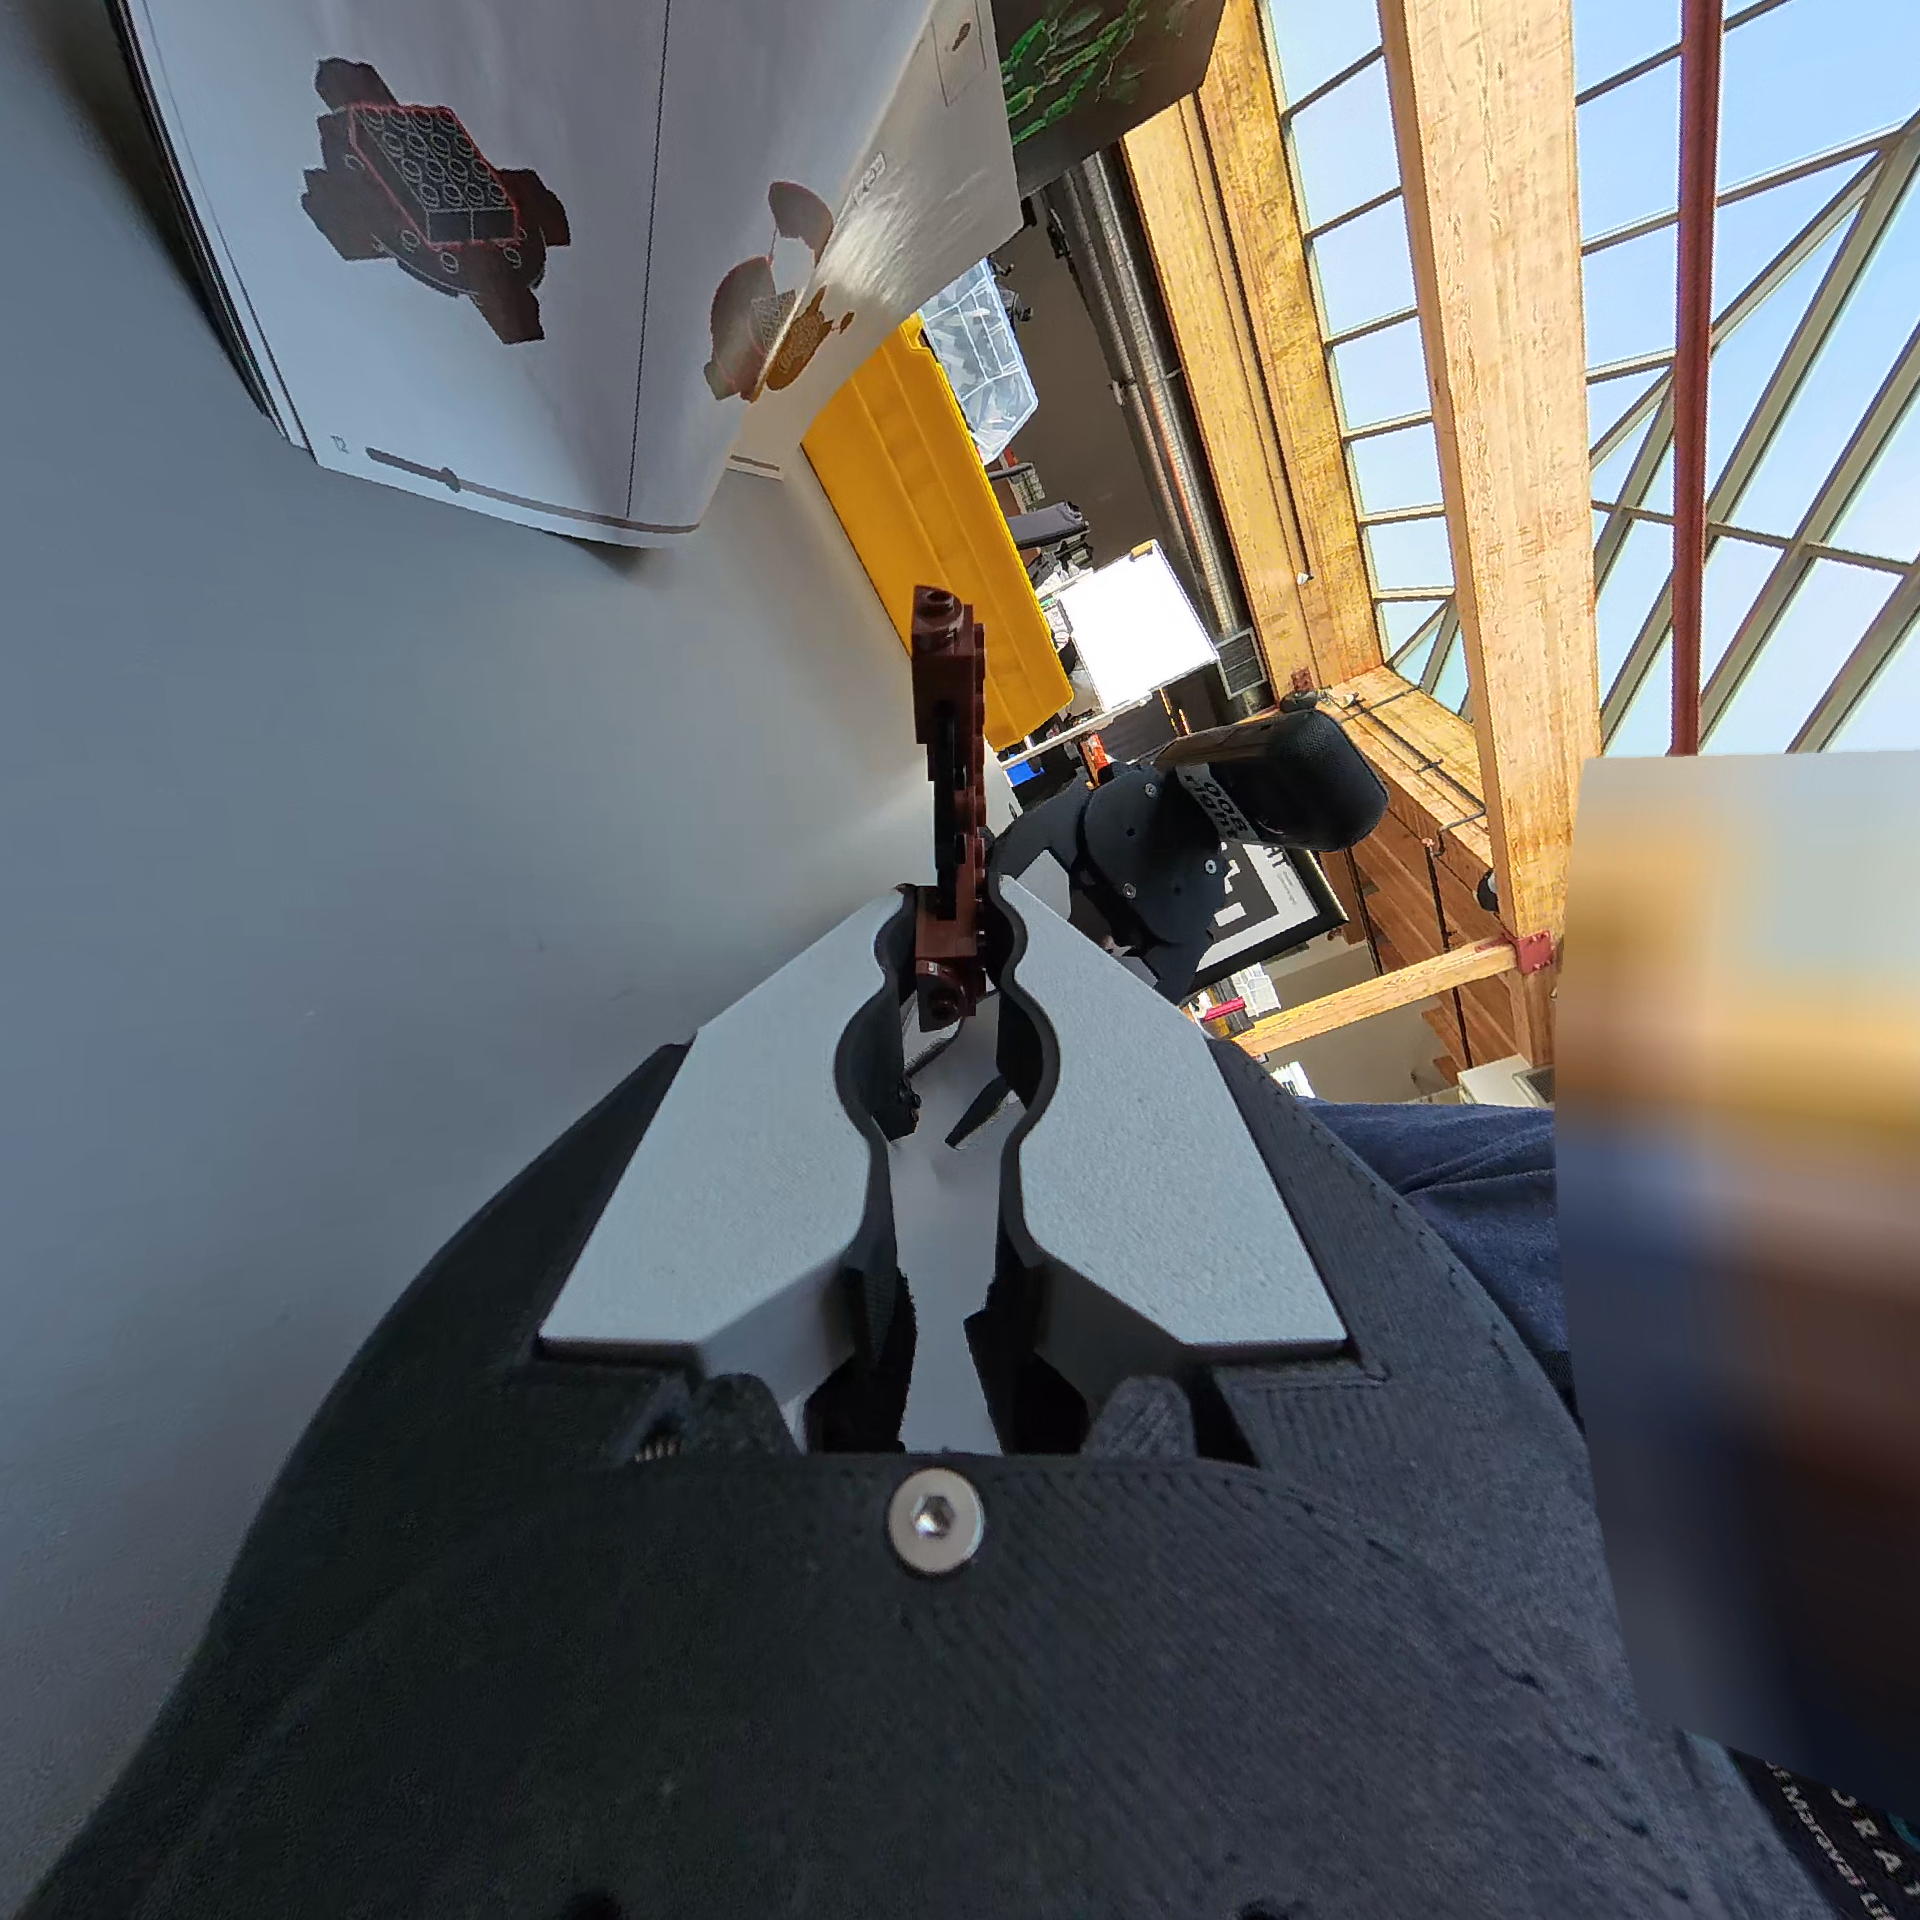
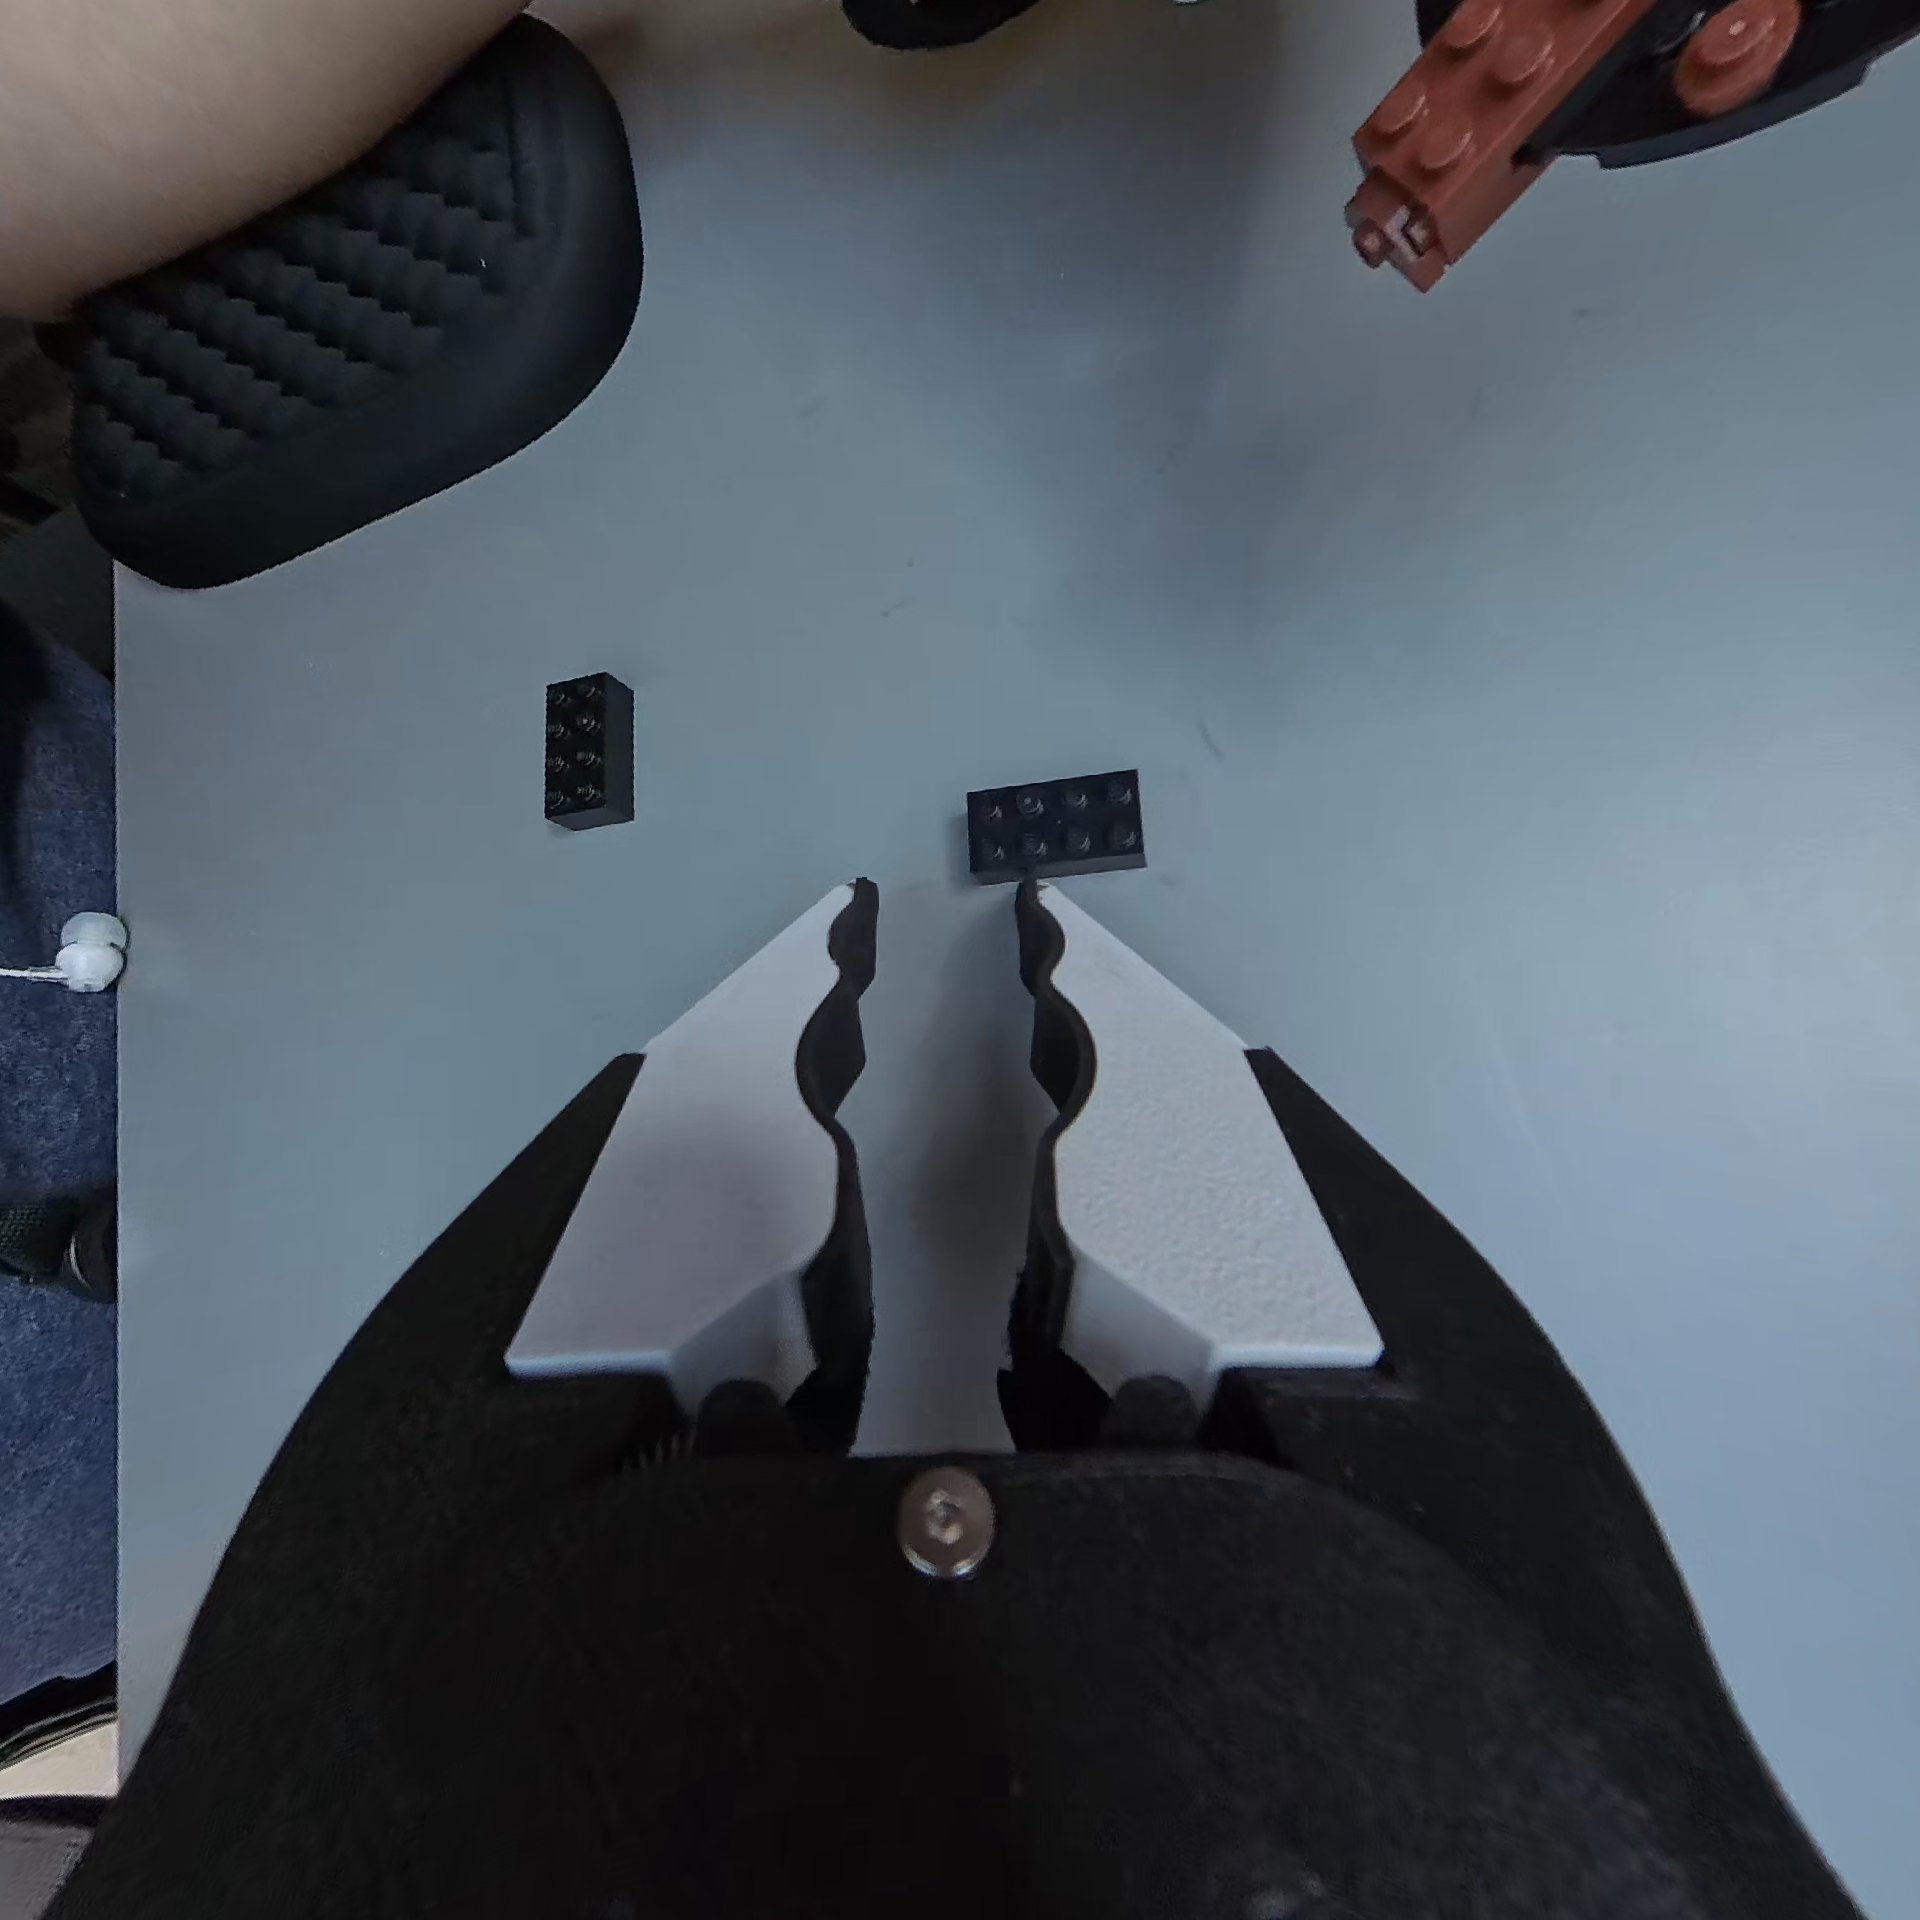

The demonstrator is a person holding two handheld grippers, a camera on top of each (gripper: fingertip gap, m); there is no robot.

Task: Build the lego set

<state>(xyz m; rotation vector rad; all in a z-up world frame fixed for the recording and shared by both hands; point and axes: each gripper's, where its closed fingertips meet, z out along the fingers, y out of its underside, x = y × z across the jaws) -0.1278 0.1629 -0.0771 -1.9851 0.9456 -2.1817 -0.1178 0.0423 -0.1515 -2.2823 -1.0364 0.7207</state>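
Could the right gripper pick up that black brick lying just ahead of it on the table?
Probably yes. The right gripper is open and empty, the black brick lies flat just beyond its fingertips, slightly to one side, and nothing sits between them on the table.
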